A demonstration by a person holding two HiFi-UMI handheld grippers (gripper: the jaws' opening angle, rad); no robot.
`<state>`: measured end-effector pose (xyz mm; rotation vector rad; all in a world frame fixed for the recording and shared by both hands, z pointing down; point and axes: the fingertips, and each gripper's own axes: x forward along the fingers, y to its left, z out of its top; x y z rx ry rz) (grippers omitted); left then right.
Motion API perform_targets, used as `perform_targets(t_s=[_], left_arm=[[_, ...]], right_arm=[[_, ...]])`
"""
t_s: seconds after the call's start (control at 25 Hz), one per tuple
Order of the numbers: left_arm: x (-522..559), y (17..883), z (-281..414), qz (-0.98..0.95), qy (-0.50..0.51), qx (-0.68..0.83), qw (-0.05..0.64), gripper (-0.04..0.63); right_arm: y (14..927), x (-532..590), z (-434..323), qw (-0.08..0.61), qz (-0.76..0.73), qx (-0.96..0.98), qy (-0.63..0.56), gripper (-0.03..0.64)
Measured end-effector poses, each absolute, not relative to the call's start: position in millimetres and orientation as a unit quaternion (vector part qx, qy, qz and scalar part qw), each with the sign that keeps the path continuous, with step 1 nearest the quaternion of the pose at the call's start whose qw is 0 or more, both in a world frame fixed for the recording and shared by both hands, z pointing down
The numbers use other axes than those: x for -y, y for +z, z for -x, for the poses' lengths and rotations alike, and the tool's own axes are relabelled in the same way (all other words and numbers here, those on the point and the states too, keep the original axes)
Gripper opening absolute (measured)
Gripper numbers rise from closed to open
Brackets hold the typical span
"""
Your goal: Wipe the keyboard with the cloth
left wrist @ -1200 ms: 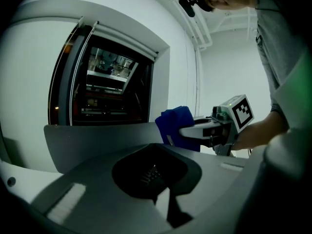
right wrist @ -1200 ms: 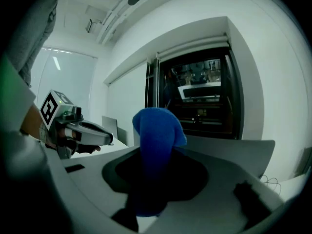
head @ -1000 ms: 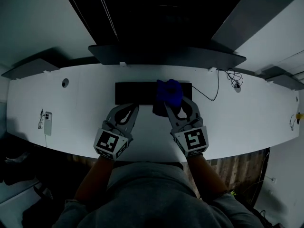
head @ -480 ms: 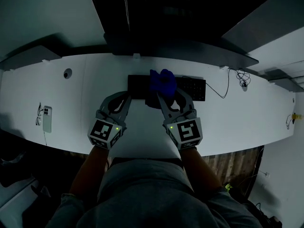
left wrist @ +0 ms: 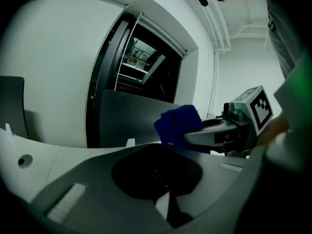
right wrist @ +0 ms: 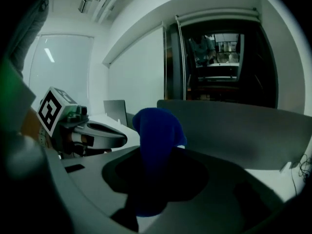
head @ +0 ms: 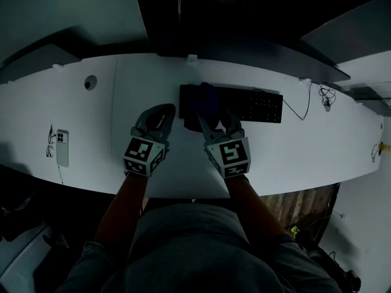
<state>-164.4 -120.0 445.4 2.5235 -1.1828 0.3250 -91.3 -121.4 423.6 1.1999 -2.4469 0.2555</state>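
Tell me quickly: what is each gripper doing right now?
Left gripper: closed, holding nothing.
Right gripper: closed on the crumpled dark blue cloth.

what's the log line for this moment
right gripper: shut on blue cloth, over keyboard left end | left gripper: shut, empty, left of keyboard

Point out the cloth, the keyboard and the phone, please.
cloth (right wrist: 157, 128), right gripper view, bunched upper fold
keyboard (head: 259, 105), head view, uncovered right half
phone (head: 62, 148), head view, middle of its back
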Motion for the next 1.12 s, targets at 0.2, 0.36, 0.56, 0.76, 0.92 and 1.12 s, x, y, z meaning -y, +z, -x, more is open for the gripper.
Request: perform_targets(t_s=[0.2, 0.36, 0.56, 0.76, 0.92, 1.12], left_arm=[[125.1, 482.8, 179.3, -0.875, 0.129, 0.423, 0.194, 0.008], [124.1, 506.1, 189.6, -0.867, 0.137, 0.428, 0.215, 0.008], [122.0, 525.7, 193.0, -0.862, 0.147, 0.427, 0.231, 0.008], [117.5, 537.5, 200.2, -0.853, 0.147, 0.434, 0.249, 0.008], [115.9, 544.9, 201.1, -0.850, 0.152, 0.435, 0.254, 0.008], [112.6, 554.8, 197.7, -0.849, 0.158, 0.430, 0.264, 0.008]], right_arm=[[465.4, 123.2, 113.0, 0.215, -0.426, 0.871, 0.116, 0.133], [493.5, 121.7, 130.1, 0.236, -0.414, 0.870, 0.129, 0.133], [519.1, 122.4, 142.3, 0.253, -0.402, 0.867, 0.152, 0.133], [542.2, 121.5, 150.6, 0.271, -0.395, 0.860, 0.175, 0.133], [560.8, 121.1, 148.9, 0.289, -0.391, 0.855, 0.179, 0.133], [574.2, 122.2, 141.4, 0.308, -0.397, 0.846, 0.181, 0.135]])
